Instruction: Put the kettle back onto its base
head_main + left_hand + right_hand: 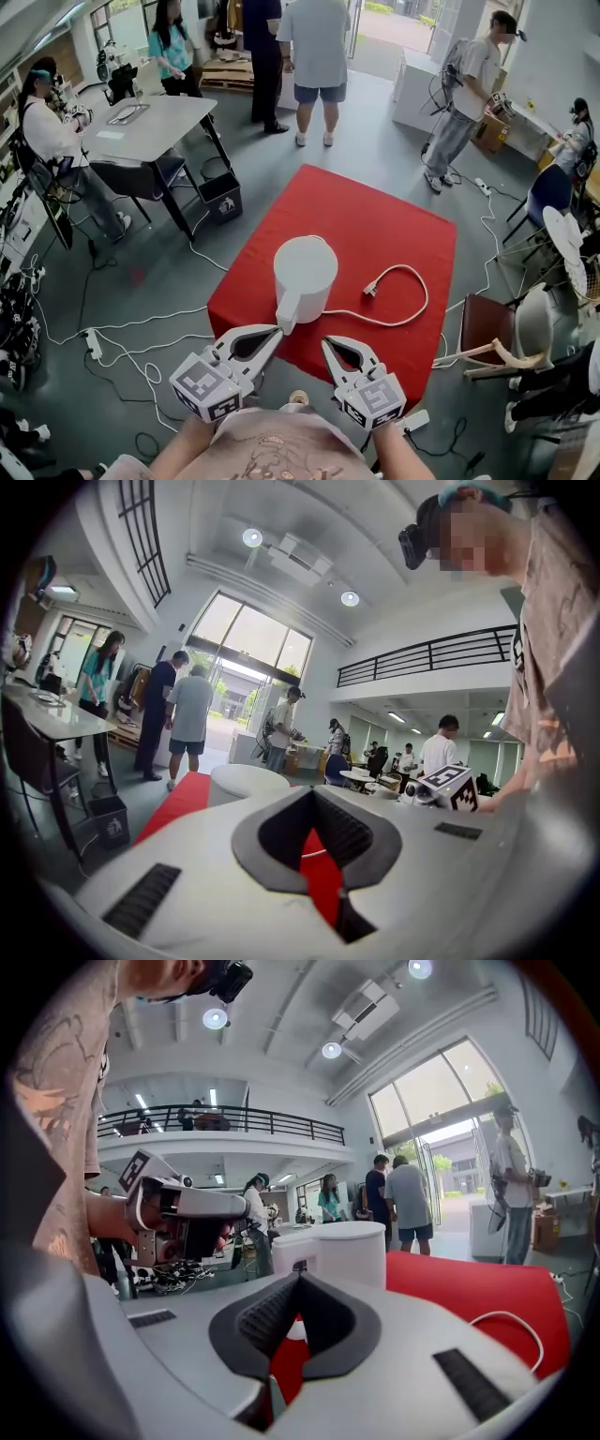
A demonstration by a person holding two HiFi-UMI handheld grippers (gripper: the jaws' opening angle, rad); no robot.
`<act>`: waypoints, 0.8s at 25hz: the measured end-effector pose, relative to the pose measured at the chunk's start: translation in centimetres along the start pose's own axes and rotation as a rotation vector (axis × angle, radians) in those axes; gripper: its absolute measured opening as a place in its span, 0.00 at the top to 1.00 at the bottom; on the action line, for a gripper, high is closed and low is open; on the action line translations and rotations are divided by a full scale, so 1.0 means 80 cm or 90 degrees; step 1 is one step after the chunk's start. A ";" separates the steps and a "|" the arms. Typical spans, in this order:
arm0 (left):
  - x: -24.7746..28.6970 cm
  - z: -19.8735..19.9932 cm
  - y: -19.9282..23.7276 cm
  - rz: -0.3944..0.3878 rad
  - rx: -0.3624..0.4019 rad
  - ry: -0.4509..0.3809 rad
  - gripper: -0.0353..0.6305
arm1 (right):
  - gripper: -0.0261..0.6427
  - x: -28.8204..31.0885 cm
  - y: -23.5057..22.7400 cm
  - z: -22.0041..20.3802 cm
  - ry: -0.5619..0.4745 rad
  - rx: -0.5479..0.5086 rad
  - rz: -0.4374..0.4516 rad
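A white kettle (305,272) stands near the front of the red table (375,211), handle toward me. A white cord (419,309) runs out from under it to a loose plug (370,289); no separate base shows. My left gripper (277,329) is shut with nothing in it, its tips just beside the foot of the handle. My right gripper (329,341) is also shut and empty, a little right of the kettle at the table's front edge. The kettle (246,782) lies left of the left gripper (314,791), and the kettle (347,1251) stands ahead of the right gripper (298,1277).
Several people stand beyond the table at the back. A grey table (150,127) and a black bin (222,197) are at the left. A chair (487,328) is at the right. Cables trail over the floor (141,328).
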State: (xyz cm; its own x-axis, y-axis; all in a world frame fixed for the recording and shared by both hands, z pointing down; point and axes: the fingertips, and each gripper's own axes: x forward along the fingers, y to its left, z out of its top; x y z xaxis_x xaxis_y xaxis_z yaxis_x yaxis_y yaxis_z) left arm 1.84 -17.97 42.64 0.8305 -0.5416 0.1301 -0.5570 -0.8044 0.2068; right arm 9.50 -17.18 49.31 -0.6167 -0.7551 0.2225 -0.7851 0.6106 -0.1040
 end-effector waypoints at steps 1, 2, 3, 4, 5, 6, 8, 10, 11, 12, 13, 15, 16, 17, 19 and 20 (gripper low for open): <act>-0.001 -0.001 0.000 -0.002 0.000 0.000 0.97 | 0.95 0.000 0.002 -0.001 -0.001 0.003 -0.001; -0.003 -0.002 -0.001 -0.005 -0.001 0.000 0.97 | 0.95 -0.001 0.005 -0.001 -0.002 0.006 -0.002; -0.005 -0.003 -0.003 -0.009 0.000 0.000 0.97 | 0.95 -0.001 0.008 -0.002 -0.003 0.009 -0.005; -0.007 -0.003 -0.005 -0.014 0.001 -0.001 0.97 | 0.95 -0.002 0.011 -0.002 -0.003 0.011 -0.009; -0.009 -0.003 -0.007 -0.019 0.002 0.000 0.97 | 0.95 -0.003 0.014 -0.004 -0.002 0.013 -0.012; -0.012 -0.004 -0.008 -0.023 0.004 0.000 0.97 | 0.95 -0.003 0.019 -0.005 0.000 0.014 -0.015; -0.020 -0.005 -0.011 -0.030 0.006 0.001 0.97 | 0.95 -0.005 0.029 -0.007 0.002 0.015 -0.020; -0.029 -0.005 -0.014 -0.036 0.007 -0.002 0.97 | 0.95 -0.007 0.038 -0.008 0.004 0.013 -0.025; -0.034 -0.005 -0.016 -0.038 0.008 -0.004 0.97 | 0.95 -0.009 0.042 -0.008 0.003 0.014 -0.029; -0.040 -0.005 -0.017 -0.039 0.010 -0.004 0.97 | 0.95 -0.010 0.047 -0.008 0.001 0.016 -0.033; -0.047 -0.007 -0.017 -0.040 0.011 -0.003 0.97 | 0.95 -0.011 0.052 -0.007 -0.001 0.019 -0.037; -0.061 -0.011 -0.019 -0.042 0.010 -0.001 0.97 | 0.95 -0.015 0.065 -0.006 -0.006 0.023 -0.044; -0.069 -0.013 -0.020 -0.043 0.009 0.000 0.97 | 0.95 -0.017 0.072 -0.005 -0.008 0.023 -0.047; -0.076 -0.015 -0.021 -0.044 0.009 -0.001 0.97 | 0.95 -0.019 0.078 -0.005 -0.010 0.022 -0.052; -0.089 -0.020 -0.026 -0.049 0.008 -0.003 0.97 | 0.95 -0.026 0.092 -0.004 -0.015 0.021 -0.061; -0.095 -0.022 -0.029 -0.052 0.009 -0.004 0.97 | 0.95 -0.030 0.099 -0.003 -0.019 0.023 -0.065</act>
State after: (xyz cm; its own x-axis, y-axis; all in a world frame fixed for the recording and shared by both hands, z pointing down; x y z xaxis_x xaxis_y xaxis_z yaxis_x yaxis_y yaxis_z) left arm -3.18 -11.51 42.90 0.8730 -0.4758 0.1072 -0.4877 -0.8491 0.2031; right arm 4.76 -10.46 48.20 -0.5339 -0.8204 0.2045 -0.8455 0.5211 -0.1168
